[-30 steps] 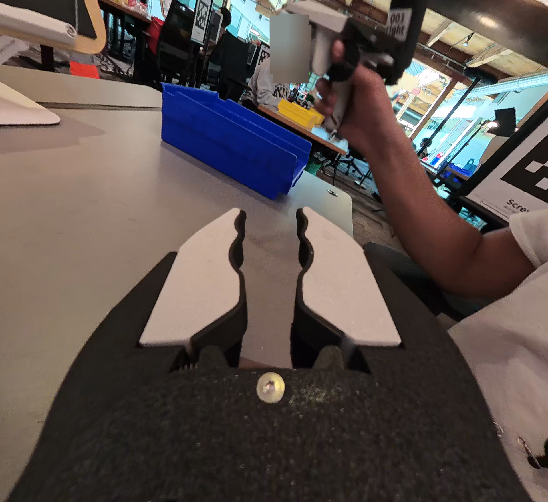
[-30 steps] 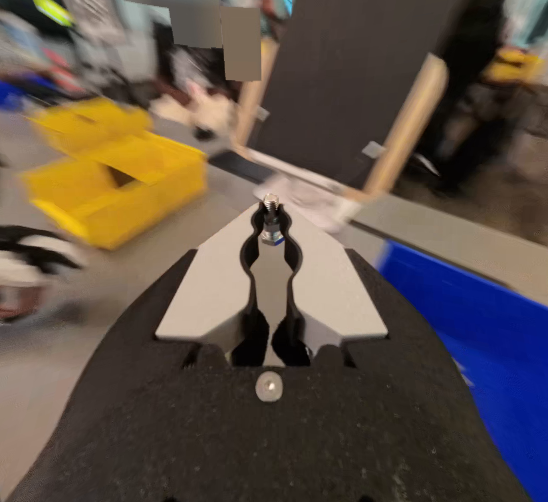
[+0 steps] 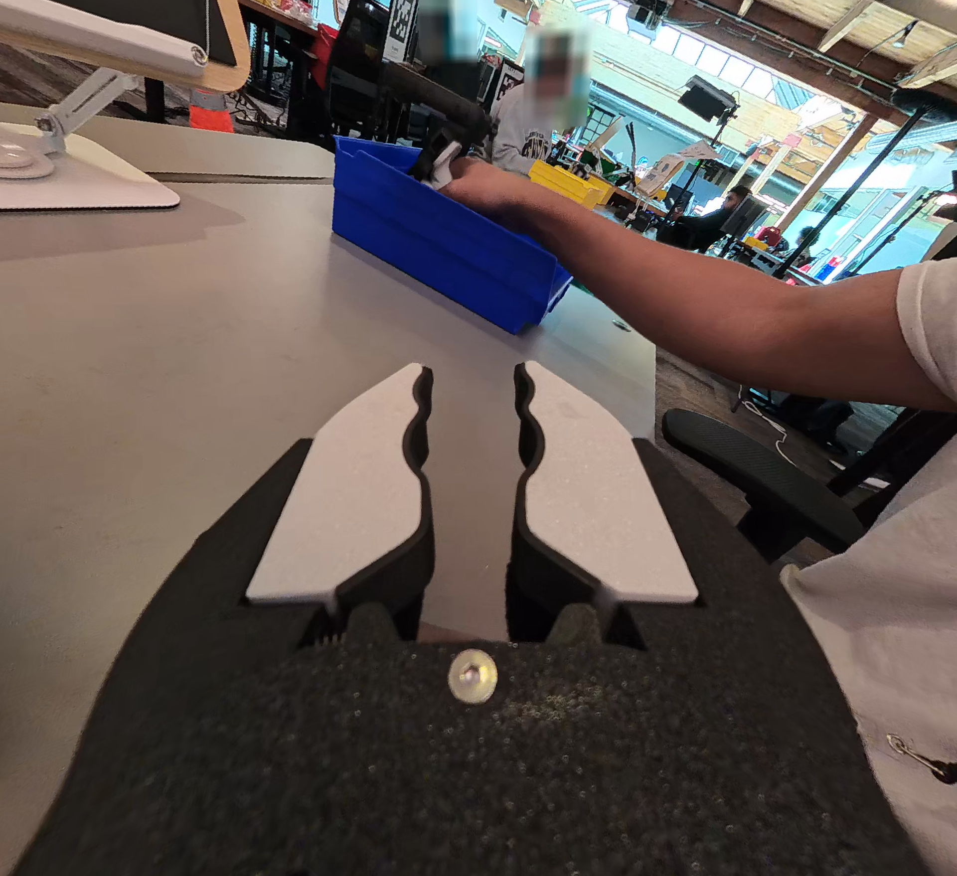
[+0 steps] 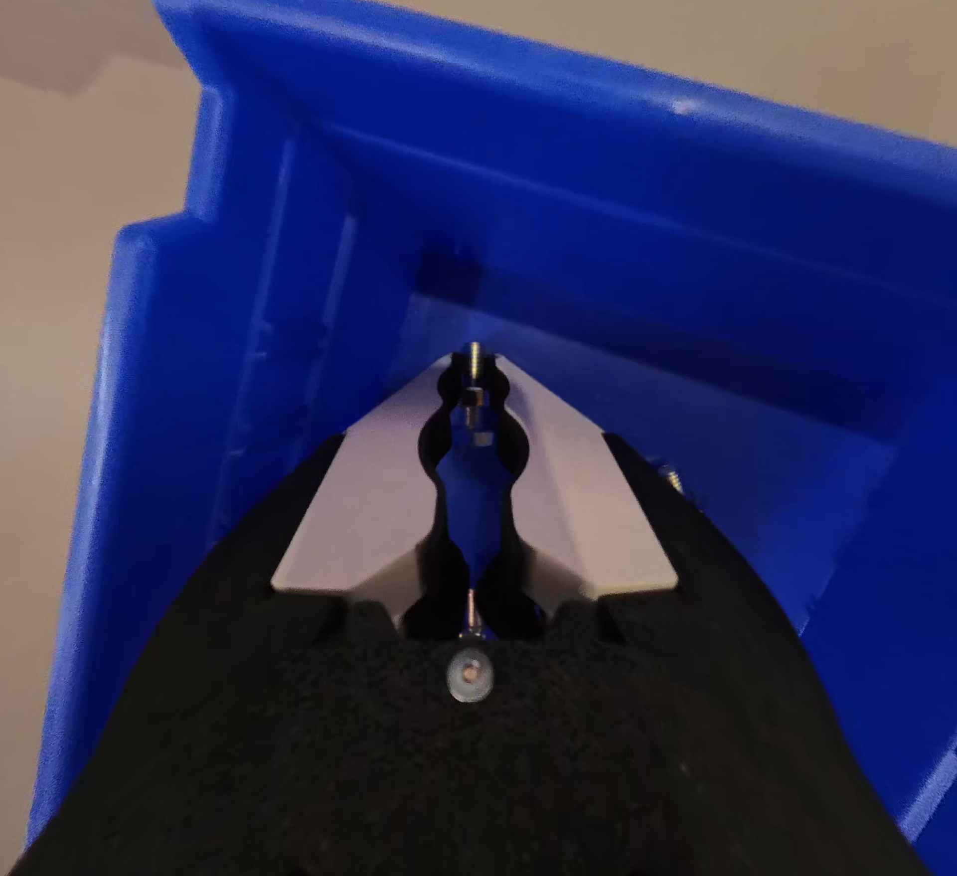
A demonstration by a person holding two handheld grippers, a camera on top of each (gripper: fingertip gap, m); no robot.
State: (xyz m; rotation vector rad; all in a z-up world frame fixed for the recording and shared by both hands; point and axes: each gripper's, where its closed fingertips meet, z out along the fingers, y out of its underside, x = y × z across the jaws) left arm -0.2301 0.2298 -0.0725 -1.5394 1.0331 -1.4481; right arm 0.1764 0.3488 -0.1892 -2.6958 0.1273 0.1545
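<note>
Grey bench (image 3: pixel 155 359) is carrying one blue bin (image 3: pixel 440 240). Right gripper (image 4: pixel 474 369) is reaching inside the bin, pinching a small bolt with a nut (image 4: pixel 474 388); another bolt (image 4: pixel 673 481) is lying on the bin floor. Left gripper (image 3: pixel 471 375) is hovering over the bench, parted and holding nothing.

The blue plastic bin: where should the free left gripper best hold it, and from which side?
Probably the top rim of the long wall facing the left gripper, from above, jaws astride it: that wall of the blue plastic bin is thin and upright. Keep to the near end; the right gripper, shut on a small metal bolt, is inside.
</note>
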